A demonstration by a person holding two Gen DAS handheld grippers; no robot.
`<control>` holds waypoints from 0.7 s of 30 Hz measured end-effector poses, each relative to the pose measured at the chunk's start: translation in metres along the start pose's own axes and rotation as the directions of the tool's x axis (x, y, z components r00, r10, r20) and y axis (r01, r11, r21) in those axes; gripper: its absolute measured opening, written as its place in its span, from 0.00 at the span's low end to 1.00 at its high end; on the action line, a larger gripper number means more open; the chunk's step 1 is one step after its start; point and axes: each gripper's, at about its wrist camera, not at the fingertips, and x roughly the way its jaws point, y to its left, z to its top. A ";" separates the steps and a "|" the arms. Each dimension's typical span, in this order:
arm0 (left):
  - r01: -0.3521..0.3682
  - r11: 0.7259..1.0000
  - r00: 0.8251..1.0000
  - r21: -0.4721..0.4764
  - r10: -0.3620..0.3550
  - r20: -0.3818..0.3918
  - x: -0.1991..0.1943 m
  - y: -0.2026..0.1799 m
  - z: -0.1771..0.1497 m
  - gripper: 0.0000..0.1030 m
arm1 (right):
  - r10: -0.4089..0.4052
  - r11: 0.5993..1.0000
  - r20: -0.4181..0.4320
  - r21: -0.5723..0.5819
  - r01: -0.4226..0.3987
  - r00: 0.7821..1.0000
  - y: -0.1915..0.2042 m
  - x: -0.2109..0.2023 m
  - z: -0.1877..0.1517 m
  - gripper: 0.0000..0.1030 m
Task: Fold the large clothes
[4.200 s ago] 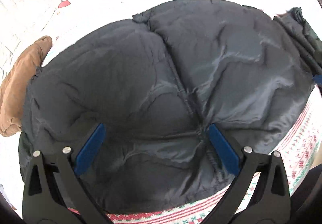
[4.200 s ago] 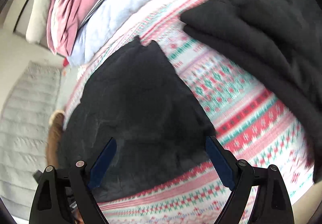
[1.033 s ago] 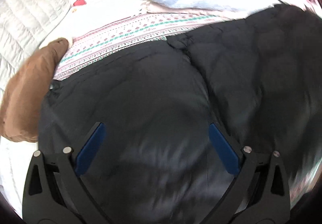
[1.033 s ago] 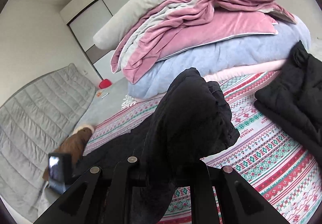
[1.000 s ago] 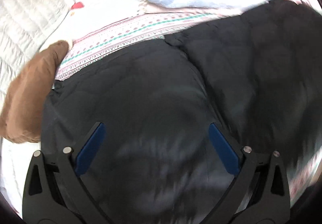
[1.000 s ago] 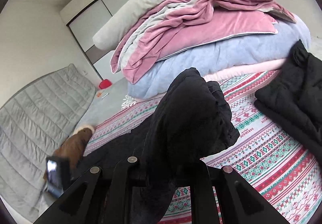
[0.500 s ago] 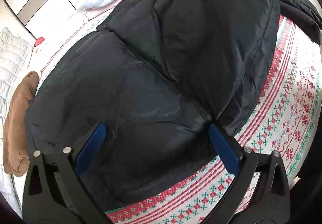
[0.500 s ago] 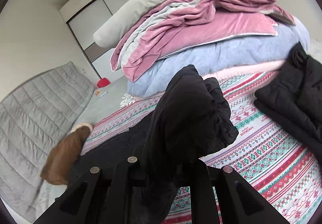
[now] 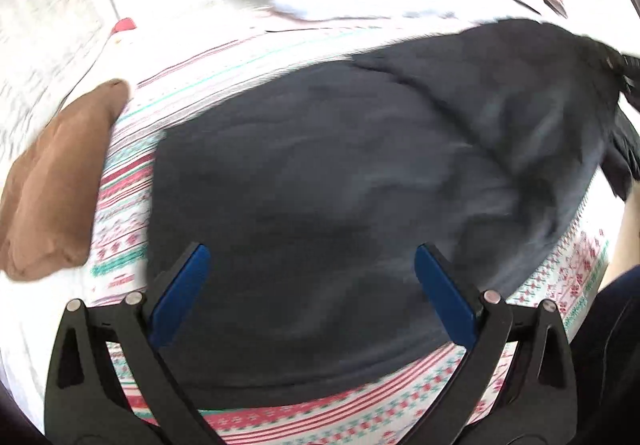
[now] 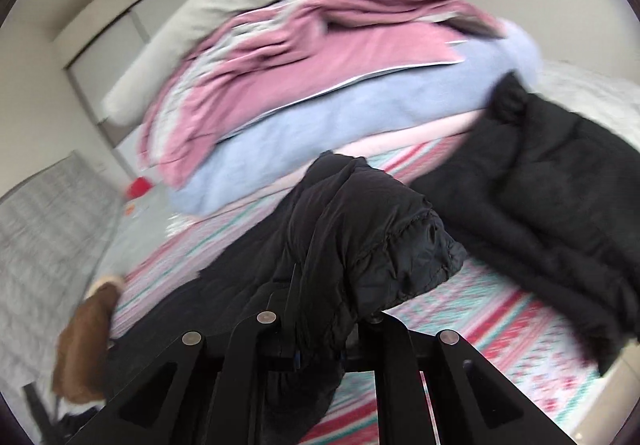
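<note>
The right gripper is clamped on a bunched fold of the black padded jacket, its jaws closing further on the fabric, which hides the pads completely. The left gripper hovers wide open over the same jacket with nothing between its blue pads. Both views are smeared by motion, so seams and quilting are hard to make out. The jacket lies spread on a patterned red, white and green bedcover, one end lifted towards the right. A brown cushion sits at its left, partly cut off. Stacked pink and blue bedding lies beyond; another dark garment rests just beside the lifted end.
</note>
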 end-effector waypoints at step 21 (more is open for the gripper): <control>0.234 0.951 0.965 -0.203 -0.253 -0.069 0.028 0.010 -0.043 0.99 | 0.258 0.825 0.281 -0.563 -0.059 0.924 0.153 -0.073 -0.075 0.11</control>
